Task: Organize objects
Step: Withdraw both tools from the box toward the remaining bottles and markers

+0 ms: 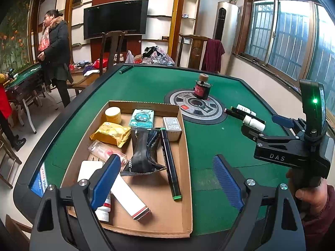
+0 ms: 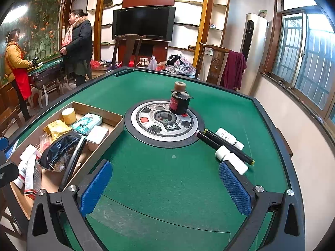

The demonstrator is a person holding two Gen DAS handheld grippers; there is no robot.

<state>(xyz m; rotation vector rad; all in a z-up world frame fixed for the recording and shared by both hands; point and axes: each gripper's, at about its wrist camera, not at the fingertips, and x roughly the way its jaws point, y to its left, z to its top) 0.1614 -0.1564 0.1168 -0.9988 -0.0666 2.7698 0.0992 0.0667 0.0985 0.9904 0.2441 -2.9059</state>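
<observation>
While both ribbed blue tongs [image 1: 167,179] [image 2: 165,188] gape w/ nothing gripped, cardboard tray [image 1: 186,167] sits on green felt [image 2: 146,87].

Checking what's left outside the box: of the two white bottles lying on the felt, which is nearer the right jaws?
The white bottle just ahead of the right pad; the other bottle lies beyond the two black markers.

Green desk [image 2: 159,179] with a dark edge. On it: a brown box [image 1: 186,154] at the left, a round gray plate [image 2: 164,123] in the middle, two black pens [image 2: 226,146] and two white bottles [image 2: 232,160] at the right.
</observation>
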